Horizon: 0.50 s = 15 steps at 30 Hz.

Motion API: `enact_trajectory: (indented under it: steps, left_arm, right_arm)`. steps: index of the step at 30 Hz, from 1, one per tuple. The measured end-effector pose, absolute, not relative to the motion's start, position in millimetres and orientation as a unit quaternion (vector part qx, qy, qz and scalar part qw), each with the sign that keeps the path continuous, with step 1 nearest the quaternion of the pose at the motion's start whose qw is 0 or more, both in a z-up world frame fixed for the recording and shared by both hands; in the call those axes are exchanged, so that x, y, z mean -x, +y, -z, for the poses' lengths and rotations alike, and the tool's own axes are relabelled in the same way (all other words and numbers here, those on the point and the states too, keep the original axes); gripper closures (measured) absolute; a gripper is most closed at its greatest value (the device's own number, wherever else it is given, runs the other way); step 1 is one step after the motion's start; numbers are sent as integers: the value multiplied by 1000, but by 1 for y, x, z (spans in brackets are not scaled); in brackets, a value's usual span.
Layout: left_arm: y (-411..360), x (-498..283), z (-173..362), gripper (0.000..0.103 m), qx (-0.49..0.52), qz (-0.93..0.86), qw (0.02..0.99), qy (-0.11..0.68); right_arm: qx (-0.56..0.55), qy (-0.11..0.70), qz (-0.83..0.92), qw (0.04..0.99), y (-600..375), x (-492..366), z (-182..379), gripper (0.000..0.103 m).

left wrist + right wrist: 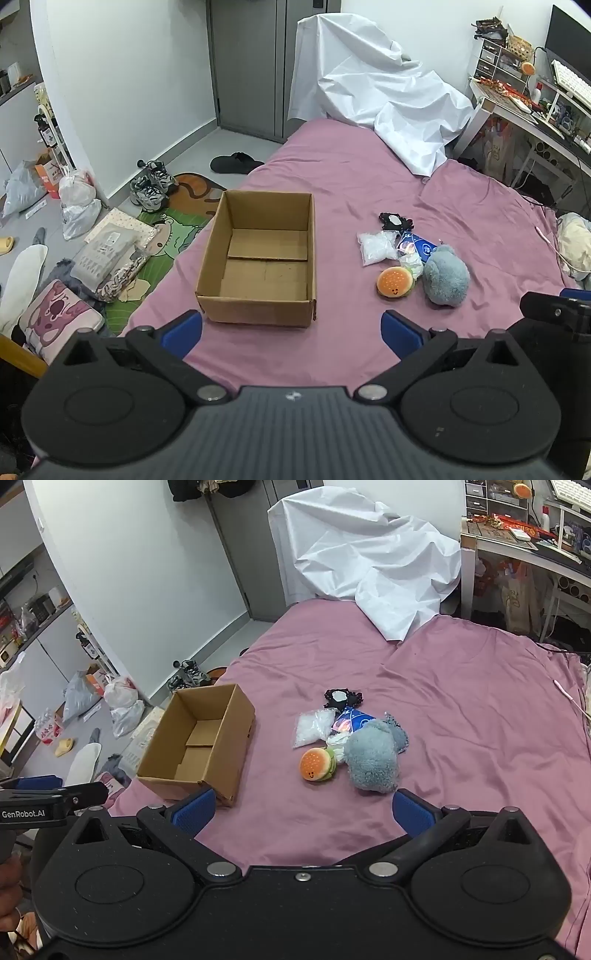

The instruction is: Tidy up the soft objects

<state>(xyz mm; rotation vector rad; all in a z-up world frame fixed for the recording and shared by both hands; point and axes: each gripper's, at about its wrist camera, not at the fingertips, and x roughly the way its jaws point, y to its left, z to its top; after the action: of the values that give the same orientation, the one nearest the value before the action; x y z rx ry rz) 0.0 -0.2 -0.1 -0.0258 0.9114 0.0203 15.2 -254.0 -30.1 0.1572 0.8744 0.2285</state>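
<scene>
Left wrist view: the left tongs (291,332) are spread wide with nothing between their blue pads (183,332), hovering over the near part of a bed (332,177) covered in a pink sheet. Just beyond them sits an open cardboard box (258,258), upright, with only its own loose bottom flaps showing inside. To the right of the box, apart from it, lies a small heap of soft things: a burger plush (394,281) nearest, a grey-blue plush toy (446,275) touching the heap at its right side, a clear bag of white stuff (377,247) further back on the left, a blue packet (417,246) in the middle and a black-and-white item (395,220) at the far end. A crumpled white sheet (376,96) drapes over the far end of the bed. Part of the right tongs' body (554,310) shows at the right edge. Sneakers (153,184) stand on the floor at the left.

Right wrist view: the right tongs (303,810) are likewise spread, pinching nothing, above the near bed (461,701). The grey-blue plush toy (373,760) lies just beyond the right pad (413,812), with the burger plush (317,764) beside it on the left, the clear bag (314,727), the blue packet (352,720) and the black-and-white item (341,698) behind them. The cardboard box (203,746) stands to the left, near the bed's edge. The white sheet (373,554) lies at the far end.
</scene>
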Motion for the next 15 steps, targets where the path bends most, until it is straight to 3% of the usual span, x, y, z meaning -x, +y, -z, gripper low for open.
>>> enact_trajectory:
  steps: [15]
  left_arm:
    - [0, 0, 0, 1, 13, -9, 898, 440]
  right_arm:
    - [-74, 421, -111, 897, -253, -13, 32, 0]
